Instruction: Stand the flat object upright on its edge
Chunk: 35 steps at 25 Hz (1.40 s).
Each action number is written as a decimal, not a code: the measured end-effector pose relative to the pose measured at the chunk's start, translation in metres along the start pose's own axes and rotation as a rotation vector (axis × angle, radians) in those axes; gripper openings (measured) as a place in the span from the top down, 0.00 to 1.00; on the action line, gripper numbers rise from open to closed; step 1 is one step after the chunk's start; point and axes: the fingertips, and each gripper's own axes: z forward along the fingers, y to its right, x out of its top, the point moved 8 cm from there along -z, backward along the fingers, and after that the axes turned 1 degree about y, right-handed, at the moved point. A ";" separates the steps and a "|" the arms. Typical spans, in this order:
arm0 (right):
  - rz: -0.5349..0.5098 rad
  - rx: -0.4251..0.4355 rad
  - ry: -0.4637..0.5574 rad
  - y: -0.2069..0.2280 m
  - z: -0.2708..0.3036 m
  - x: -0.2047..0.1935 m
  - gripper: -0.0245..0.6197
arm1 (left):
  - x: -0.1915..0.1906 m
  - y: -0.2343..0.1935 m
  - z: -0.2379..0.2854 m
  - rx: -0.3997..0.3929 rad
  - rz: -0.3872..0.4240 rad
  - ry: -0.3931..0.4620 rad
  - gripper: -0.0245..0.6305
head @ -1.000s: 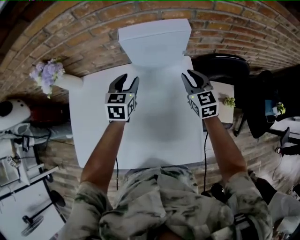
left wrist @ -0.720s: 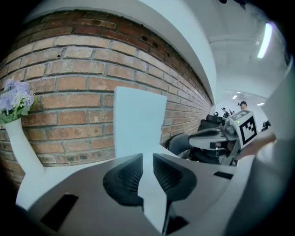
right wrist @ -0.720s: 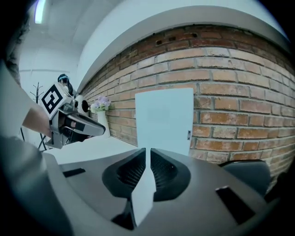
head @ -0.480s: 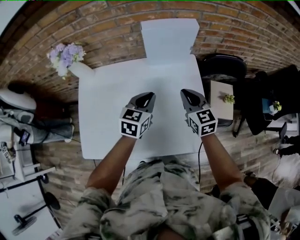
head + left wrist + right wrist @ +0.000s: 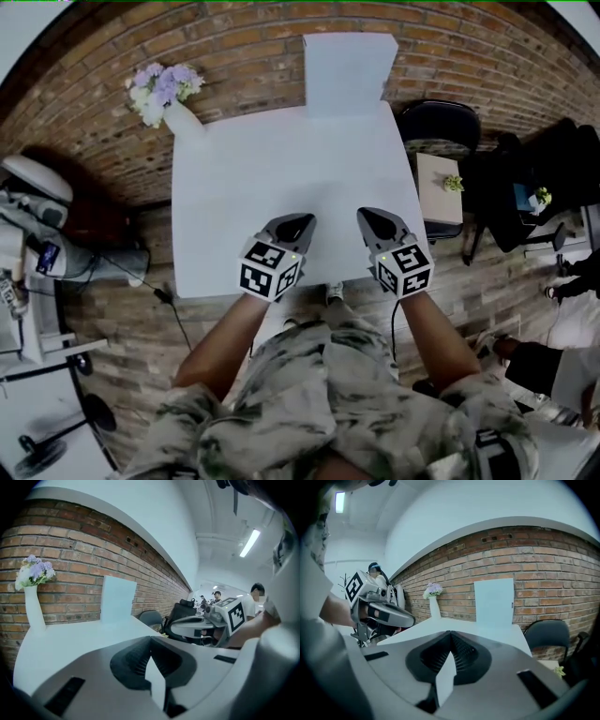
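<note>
- Head view: board [image 5: 347,70] stands on its edge at the table's [image 5: 272,178] far side by the brick wall [image 5: 234,42], so the task looks done. Can't tell whether it leans on the wall. Left tongs [image 5: 296,223] and right tongs [image 5: 371,217] sit side by side over the near edge, forearms straight out, well apart from the board.
- Left gripper view: jaws fully together, nothing between them. They point along the table towards the board, with a vase [image 5: 33,611] at its left.
- Right gripper view: jaws also pressed together and empty, held level and aimed at the board.
</note>
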 end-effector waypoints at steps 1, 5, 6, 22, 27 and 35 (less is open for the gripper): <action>0.007 0.003 -0.002 -0.014 -0.008 -0.004 0.93 | -0.006 0.006 -0.013 -0.010 -0.002 -0.001 0.93; 0.024 0.004 -0.010 -0.064 -0.036 -0.016 0.93 | -0.025 0.027 -0.059 -0.052 -0.004 -0.005 0.93; 0.026 0.004 -0.012 -0.076 -0.042 -0.019 0.93 | -0.030 0.032 -0.069 -0.060 -0.002 -0.007 0.93; 0.037 0.020 0.000 -0.194 -0.126 -0.040 0.93 | -0.087 0.080 -0.191 -0.106 -0.011 0.021 0.93; 0.055 0.017 0.004 -0.209 -0.145 -0.045 0.93 | -0.099 0.085 -0.211 -0.106 -0.020 0.021 0.93; 0.067 0.019 0.000 -0.225 -0.159 -0.057 0.93 | -0.116 0.091 -0.228 -0.114 -0.031 0.026 0.93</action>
